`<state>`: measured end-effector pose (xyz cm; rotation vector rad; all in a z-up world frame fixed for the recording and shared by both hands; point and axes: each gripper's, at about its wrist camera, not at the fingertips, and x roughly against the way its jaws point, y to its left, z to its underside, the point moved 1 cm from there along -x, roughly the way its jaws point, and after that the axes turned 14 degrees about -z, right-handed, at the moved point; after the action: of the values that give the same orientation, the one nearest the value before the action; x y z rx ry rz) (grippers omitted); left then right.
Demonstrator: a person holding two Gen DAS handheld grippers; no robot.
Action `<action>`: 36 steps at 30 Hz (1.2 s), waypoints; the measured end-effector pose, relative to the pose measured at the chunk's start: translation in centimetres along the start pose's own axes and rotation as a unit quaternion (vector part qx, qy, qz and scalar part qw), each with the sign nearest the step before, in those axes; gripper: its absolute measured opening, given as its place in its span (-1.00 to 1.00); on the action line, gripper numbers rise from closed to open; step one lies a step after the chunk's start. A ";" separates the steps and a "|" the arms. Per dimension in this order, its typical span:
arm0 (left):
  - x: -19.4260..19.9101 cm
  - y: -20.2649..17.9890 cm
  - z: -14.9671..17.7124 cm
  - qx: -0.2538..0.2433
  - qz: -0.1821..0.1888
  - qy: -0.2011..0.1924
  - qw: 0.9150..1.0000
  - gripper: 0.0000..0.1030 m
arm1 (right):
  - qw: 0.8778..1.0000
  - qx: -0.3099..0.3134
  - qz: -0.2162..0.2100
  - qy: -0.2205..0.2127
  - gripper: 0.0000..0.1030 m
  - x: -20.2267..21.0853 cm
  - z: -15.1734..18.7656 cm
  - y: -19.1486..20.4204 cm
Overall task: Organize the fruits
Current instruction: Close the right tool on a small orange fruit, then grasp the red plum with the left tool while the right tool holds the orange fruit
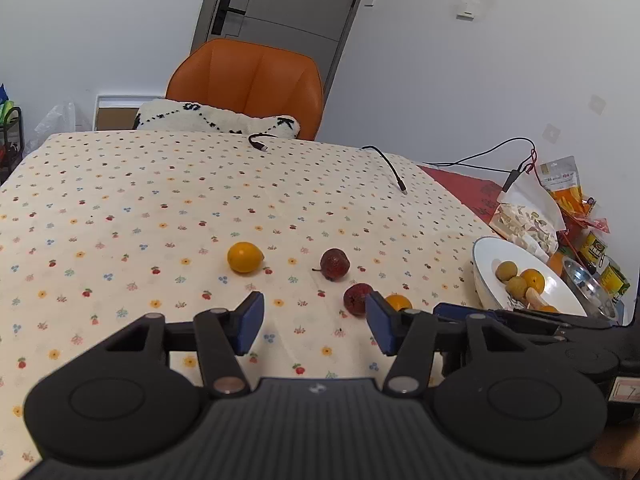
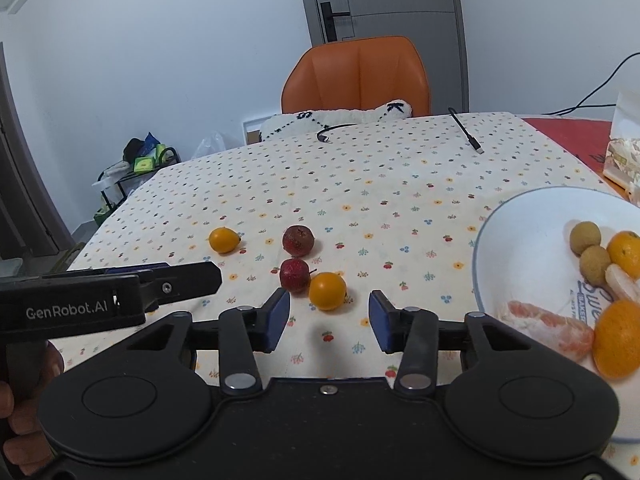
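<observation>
Orange chair (image 1: pixel 252 80) behind table w/ floral tablecloth (image 1: pixel 160 200); white cushion (image 1: pixel 216 118) on seat. Two black cables (image 1: pixel 390 168) on cloth. Grey door (image 2: pixel 384 0) at back, snack packets (image 1: pixel 560 188) far right.

The right gripper (image 2: pixel 329 322) hangs agape over the table (image 2: pixel 400 184), an orange (image 2: pixel 327 291) just ahead; a bowl (image 2: pixel 520 248) of fruit sits right.
</observation>
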<state>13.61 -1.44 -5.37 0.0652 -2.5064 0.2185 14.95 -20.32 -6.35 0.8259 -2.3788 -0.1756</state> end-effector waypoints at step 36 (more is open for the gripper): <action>-4.6 -3.7 0.0 -0.012 0.009 0.028 1.000 -0.12 | 0.999 0.020 0.015 -0.024 -0.59 2.3 -1.4 -1.4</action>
<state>17.68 -5.08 -7.55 0.0258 -2.4552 0.1941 15.11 -22.71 -4.52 0.8133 -2.4459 -0.1380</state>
